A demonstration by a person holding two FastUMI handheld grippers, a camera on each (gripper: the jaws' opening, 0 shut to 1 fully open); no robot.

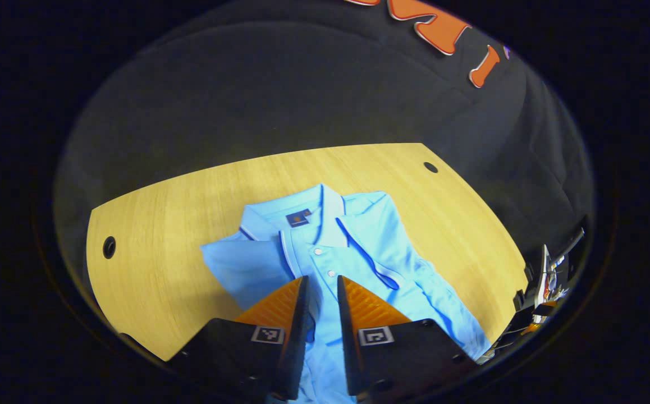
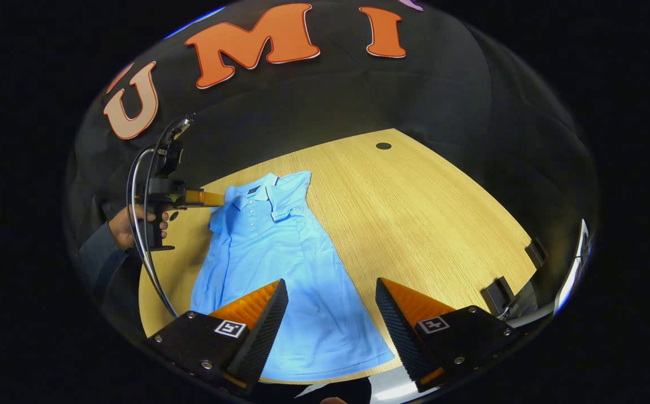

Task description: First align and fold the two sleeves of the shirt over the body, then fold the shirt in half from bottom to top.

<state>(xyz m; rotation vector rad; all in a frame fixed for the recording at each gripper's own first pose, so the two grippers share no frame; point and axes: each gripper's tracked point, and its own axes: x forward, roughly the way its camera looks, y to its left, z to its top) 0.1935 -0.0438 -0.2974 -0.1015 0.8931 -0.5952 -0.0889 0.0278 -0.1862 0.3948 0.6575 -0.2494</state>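
Note:
A light blue polo shirt [image 1: 358, 247] lies flat on the wooden table [image 1: 179, 224], collar toward the far wall. Both short sleeves, edged with dark trim, rest folded over the chest. My left gripper [image 1: 323, 283] hovers over the button placket with a narrow gap between its fingers, and nothing is clearly pinched. In the right gripper view the same left gripper [image 2: 221, 197] reaches the shirt's [image 2: 280, 264] shoulder by the collar, held by a hand [image 2: 134, 224]. My right gripper [image 2: 330, 292] stands wide open above the hem at the near table edge.
Round cable holes sit in the table [image 2: 443, 224] at the far side [image 2: 383, 146] and the left corner [image 1: 109, 247]. Black clamps [image 2: 504, 294] and gear [image 1: 549, 275] crowd the right edge. A cable [image 2: 145, 252] loops down from the left gripper. Bare wood stretches right of the shirt.

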